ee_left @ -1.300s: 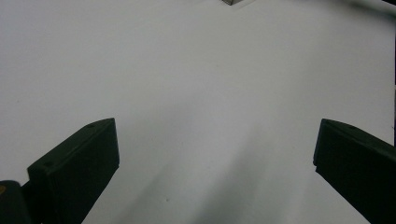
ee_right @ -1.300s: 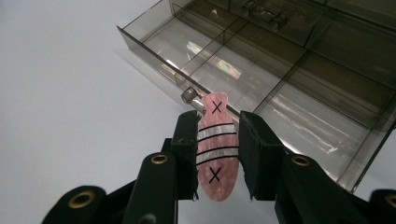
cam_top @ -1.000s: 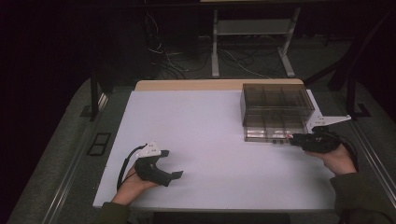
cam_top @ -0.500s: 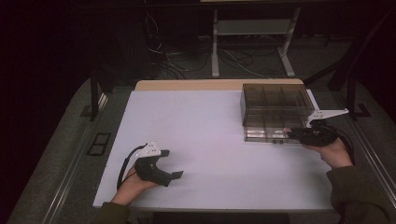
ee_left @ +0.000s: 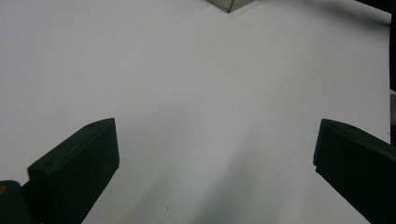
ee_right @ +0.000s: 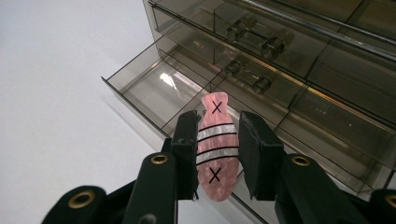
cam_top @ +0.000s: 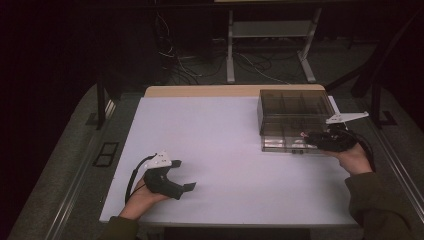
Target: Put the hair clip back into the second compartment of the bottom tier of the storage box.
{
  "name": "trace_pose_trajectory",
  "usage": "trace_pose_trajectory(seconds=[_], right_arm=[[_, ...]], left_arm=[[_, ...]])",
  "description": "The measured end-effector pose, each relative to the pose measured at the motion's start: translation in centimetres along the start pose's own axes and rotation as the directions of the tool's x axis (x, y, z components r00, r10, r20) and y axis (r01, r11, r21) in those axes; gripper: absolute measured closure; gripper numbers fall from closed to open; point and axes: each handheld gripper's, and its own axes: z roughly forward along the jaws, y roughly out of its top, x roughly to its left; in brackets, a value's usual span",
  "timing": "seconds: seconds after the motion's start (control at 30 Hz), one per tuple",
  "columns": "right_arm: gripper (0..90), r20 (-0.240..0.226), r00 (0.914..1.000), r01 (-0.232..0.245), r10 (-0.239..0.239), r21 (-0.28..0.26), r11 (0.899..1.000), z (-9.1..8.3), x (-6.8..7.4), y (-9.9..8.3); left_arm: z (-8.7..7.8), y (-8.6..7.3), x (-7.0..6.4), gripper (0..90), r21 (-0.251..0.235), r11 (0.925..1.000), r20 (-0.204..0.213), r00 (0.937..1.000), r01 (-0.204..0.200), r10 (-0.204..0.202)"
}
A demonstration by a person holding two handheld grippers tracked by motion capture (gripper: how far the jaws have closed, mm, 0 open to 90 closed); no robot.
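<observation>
Pink hair clip [ee_right: 213, 148] with white bands and two black crosses sits pinched between the jaws of our right tool [ee_right: 216, 154], which we hold just over the front edge of the open drawer [ee_right: 154, 91] of the smoky clear organizer box [cam_top: 295, 117]. In the high view the right tool [cam_top: 327, 140] is at the front right corner of this box, near the right side of the white counter [cam_top: 225, 150]. Our left tool [cam_top: 172, 177] rests low on the counter near its front left part, well apart from the box; its jaws are spread wide with nothing between them, as the left gripper view shows.
</observation>
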Motion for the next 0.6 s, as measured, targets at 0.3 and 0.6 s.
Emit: trace_pose_trajectory(seconds=[0.3,0.6], right_arm=[[67.5,0.005,1.0000,0.004,-0.004,0.006,1.000,0.6,-0.2,0.6],[67.5,0.004,0.9999,0.015,-0.015,0.014,1.000,1.7,-0.1,1.4]], left_arm=[[0.0,0.0,0.0,0.0,-0.003,1.0000,0.000,1.0000,0.002,-0.002],[0.0,0.0,0.0,0.0,-0.001,1.0000,0.004,1.0000,0.002,-0.002]])
